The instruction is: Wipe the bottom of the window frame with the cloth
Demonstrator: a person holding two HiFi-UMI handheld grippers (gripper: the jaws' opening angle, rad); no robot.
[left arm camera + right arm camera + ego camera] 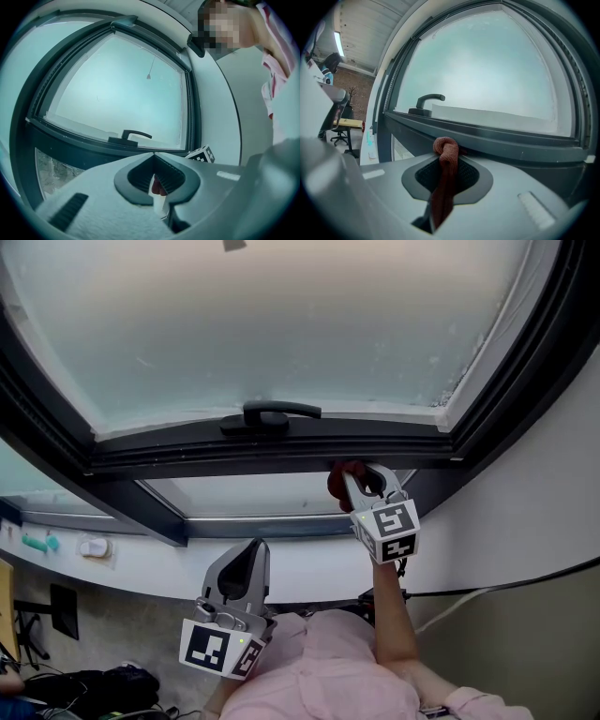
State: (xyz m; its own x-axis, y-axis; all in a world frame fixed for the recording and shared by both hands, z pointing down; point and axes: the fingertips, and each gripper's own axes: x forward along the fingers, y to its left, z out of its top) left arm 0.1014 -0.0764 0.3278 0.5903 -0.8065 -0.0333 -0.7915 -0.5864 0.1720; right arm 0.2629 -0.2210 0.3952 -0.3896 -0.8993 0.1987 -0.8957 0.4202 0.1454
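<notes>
A red cloth [337, 482] is pinched in my right gripper [362, 480], which is shut on it right at the dark bottom bar of the window frame [281, 454], right of the handle [272, 414]. In the right gripper view the cloth [446, 151] bunches over the jaw tips and touches the frame bar [501, 140]. My left gripper [250, 557] hangs lower, near the white sill, apart from the frame. Its jaws are shut with nothing in them [157, 164]. A bit of the red cloth [158, 186] shows beyond them.
The frosted pane [281, 324] fills the top. A lower pane [244, 493] sits under the bar. On the white sill [150, 568] at left lie a teal item [42, 542] and a white one [94, 547]. A cable [487, 592] runs down the right wall.
</notes>
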